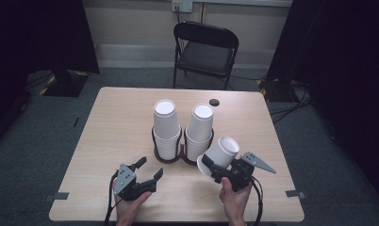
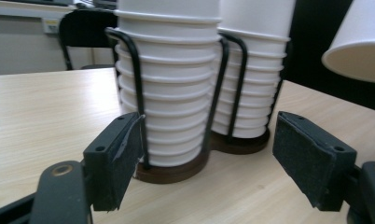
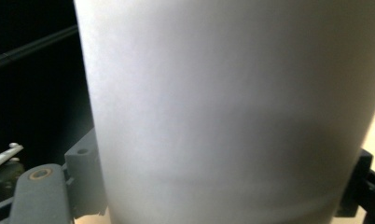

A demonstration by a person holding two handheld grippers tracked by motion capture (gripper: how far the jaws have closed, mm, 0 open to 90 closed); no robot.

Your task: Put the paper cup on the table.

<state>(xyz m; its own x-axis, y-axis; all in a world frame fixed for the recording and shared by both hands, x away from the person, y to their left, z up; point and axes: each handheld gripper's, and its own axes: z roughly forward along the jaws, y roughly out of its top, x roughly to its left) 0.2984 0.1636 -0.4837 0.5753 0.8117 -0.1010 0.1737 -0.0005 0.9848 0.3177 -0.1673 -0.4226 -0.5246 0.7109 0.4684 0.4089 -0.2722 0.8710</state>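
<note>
Pale wood surface [image 1: 112, 136]: right tool [image 1: 215, 168] clamps a tilted cup [image 1: 221, 153], clear of the stacks [image 1: 167, 129]; left tool [image 1: 147, 169] gapes empty.

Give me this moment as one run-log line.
right claw: shut on paper cup, tilted, off table | left claw: open, empty, facing cup holder | two cup stacks in holder

My high camera sits above my side of the table [image 1: 131, 122], looking forward and down toward a chair [image 1: 205, 52] beyond. The left gripper view rides low, just above the tabletop, facing the cup stacks [image 2: 176, 84] from near. The right gripper view is pressed close to a white cup [image 3: 232, 107]. That cup [image 2: 360, 42] also enters the left gripper view's upper right; the stacks [image 1: 183, 129] appear from above too.
</note>
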